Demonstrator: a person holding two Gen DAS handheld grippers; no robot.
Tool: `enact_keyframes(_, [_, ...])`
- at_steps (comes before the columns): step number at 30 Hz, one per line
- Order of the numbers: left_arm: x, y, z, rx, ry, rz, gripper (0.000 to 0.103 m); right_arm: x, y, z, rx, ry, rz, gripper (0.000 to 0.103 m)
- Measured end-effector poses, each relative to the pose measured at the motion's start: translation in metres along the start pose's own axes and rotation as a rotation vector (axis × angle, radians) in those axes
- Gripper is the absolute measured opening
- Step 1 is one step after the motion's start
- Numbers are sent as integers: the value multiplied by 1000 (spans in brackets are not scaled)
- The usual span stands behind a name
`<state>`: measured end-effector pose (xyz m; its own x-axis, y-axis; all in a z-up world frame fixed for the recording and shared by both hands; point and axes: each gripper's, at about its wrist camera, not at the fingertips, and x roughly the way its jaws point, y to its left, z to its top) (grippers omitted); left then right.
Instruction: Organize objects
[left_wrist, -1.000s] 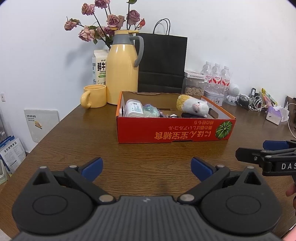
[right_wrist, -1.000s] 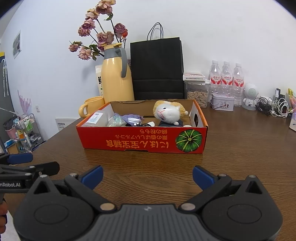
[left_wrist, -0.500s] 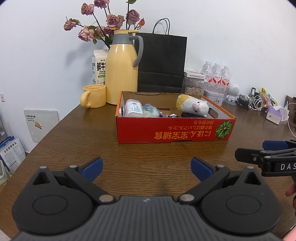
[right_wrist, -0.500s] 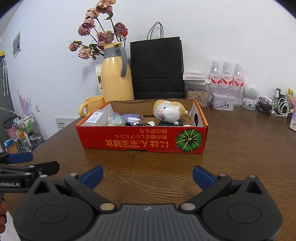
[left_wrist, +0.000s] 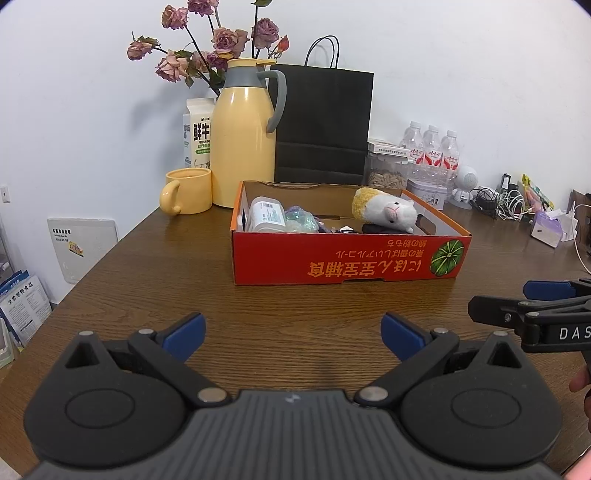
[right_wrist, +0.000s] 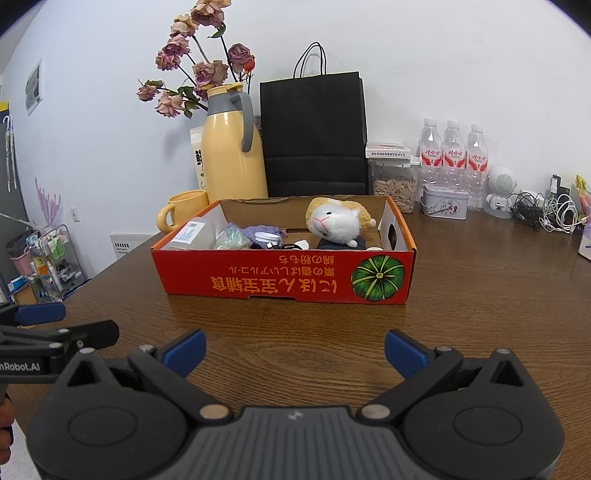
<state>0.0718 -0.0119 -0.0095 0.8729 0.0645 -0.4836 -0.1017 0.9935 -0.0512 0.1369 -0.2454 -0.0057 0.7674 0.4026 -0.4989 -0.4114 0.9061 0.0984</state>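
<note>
— Red cardboard box (left_wrist: 347, 264) mid-table, near side printed with a green pumpkin; inside, on the left, a clear plastic jar (left_wrist: 266, 219) lying down; beside it a crinkly bag (right_wrist: 233, 238); on the right, a plush alpaca (right_wrist: 334, 220) atop something dark.

— And the tongs?

— Left gripper (left_wrist: 293, 334) spread wide, holding nothing, hovering over bare table (left_wrist: 155, 273) short of the box; right gripper (right_wrist: 294, 350) likewise apart and empty; behind the box, a yellow mug (left_wrist: 189, 190).

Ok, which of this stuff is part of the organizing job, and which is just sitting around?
Likely job:
red box
plush toy
plastic jar
both grippers, open, empty: left, right

Lying about:
yellow jug
mug
black bag
water bottles
cables
</note>
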Motion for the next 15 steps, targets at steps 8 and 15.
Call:
enact_keyframes(8, [0, 0, 0, -1, 1, 0, 103, 0, -1, 0, 0, 0, 0, 103])
enact_keyframes(15, [1, 0, -2, -3, 4, 3, 103, 1, -1, -1, 0, 2, -1, 103])
